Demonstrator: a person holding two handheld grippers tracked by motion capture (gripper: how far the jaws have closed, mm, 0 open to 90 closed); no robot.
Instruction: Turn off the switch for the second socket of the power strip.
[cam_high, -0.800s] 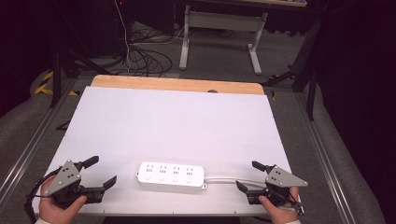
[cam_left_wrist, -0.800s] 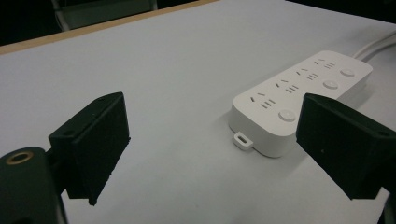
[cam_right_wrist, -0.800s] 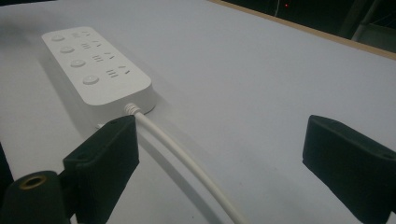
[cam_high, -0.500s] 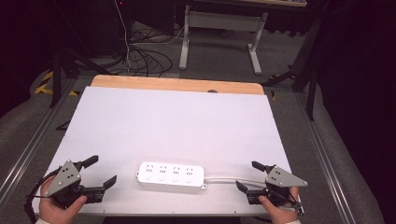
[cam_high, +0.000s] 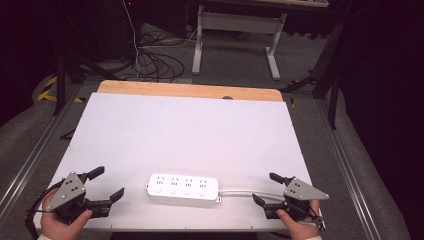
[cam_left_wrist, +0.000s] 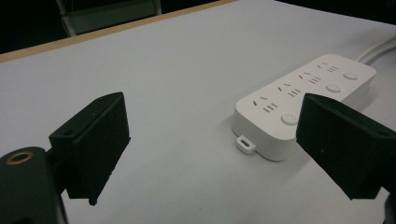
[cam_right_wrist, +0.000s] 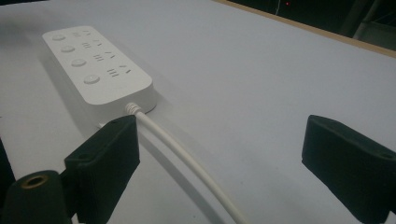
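Two grippers flank the power strip (cam_high: 184, 187), lying on the near surface (cam_high: 190, 135): left gripper (cam_high: 107, 185) wide off its free end, right gripper (cam_high: 265, 188) wide, straddling its cable (cam_high: 240, 192), likely readying a grasp.

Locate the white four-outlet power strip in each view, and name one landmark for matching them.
High view: the white four-outlet plastic power strip lies low centre, near the table's front edge.
Left gripper view: right of centre.
Right gripper view: upper left.
Shared landmark: its white round cable, leaving one end.
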